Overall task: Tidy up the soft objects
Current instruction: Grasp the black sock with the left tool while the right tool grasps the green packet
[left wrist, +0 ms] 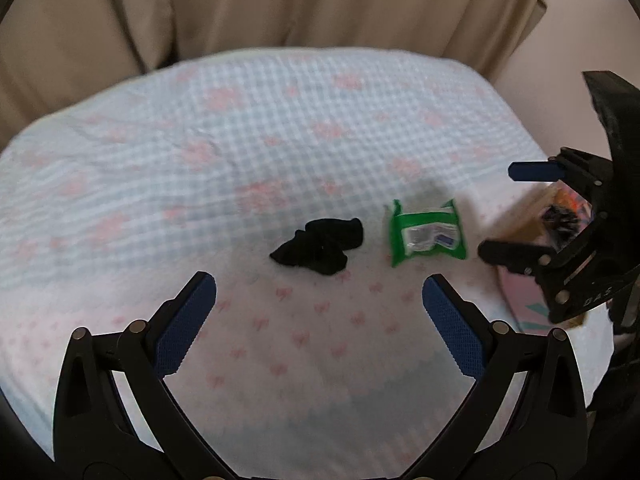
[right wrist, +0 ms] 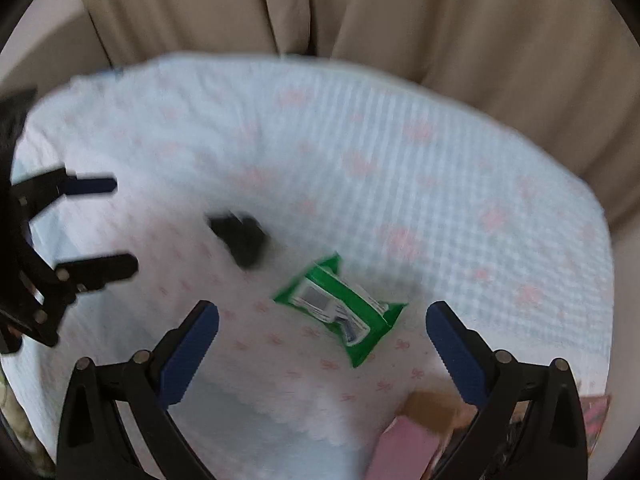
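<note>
Black sock-like bundle [left wrist: 320, 250] crumpled near the middle of the bed [left wrist: 200, 140], lying on the pale blue checked cover with pink bows. Just beside it, to its right and apart by a small gap, a green wipes packet [left wrist: 427, 232], flat on the cover. Blurry in the right wrist view, so no fine detail on either. Left gripper [left wrist: 319, 320] hovering short of the bundle, fingers [left wrist: 188, 320] spread wide, nothing between them. Right gripper [right wrist: 322, 338] above the packet's near end, fingers [right wrist: 456, 352] likewise spread wide and holding nothing. Off at the right edge of the bed, a cardboard box [left wrist: 532, 216] with something pink [right wrist: 404, 448] next to it. Beige curtain [left wrist: 320, 4] behind the bed.
</note>
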The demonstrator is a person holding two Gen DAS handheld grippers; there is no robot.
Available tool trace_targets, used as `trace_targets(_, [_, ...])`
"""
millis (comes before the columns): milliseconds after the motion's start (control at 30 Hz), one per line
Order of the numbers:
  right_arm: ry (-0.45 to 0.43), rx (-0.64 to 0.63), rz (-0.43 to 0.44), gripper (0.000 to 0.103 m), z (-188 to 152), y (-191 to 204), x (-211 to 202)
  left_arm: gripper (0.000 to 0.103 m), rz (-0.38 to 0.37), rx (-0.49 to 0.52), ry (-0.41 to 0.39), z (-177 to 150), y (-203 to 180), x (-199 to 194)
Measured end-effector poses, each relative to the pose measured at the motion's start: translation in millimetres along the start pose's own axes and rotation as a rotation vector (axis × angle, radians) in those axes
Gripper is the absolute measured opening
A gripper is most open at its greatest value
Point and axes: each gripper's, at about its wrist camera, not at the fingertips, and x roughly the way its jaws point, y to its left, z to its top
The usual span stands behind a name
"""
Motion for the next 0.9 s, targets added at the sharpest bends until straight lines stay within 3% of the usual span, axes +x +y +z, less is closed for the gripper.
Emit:
trace_targets(167, [0.177,-0.105,0.026,0.103,7.1,-7.1,66.8,0.101,0.003,0.016,0.032,4.7,4.6,58.3])
trace_targets(267, [0.262,-0.174,0.037,0.102,9.2,-3.2,94.8,0.092,0.005,0.033,0.072,1.2,2.9,88.2])
trace_targets(433, [0.352,-0.240,0.043,0.067,4.8,5.5,120.0,0.090,0.019,0.023,0.086,-5.9,1.2,114.1])
trace_targets(533, [0.380,-0.199,0.061,0.055,-1.4,5.1,128.0,0.084,0.041,0.012,0.088,-6.1,2.4,121.5])
trace_targets(633, [0.351,-0.149,0.074,0.043,-3.7,4.5,122.4,0.066,0.061,0.012,0.079,-2.7,4.1,124.7])
trace_targets(700, [0.340,-0.117,0.070,0.039,-0.8,4.8,118.4,0.042,0.076,0.016,0.075,-0.9,5.3,124.0])
trace_targets(800, [0.319,-0.081,0.063,0.038,-3.6,7.1,113.6,0.022,0.059,-0.003,0.073,-0.7,9.7,119.4])
trace_targets(900, [0.292,-0.026,0.064,0.036,-7.0,12.6,106.8,0.016,0.062,0.008,0.075,-3.5,7.5,114.4])
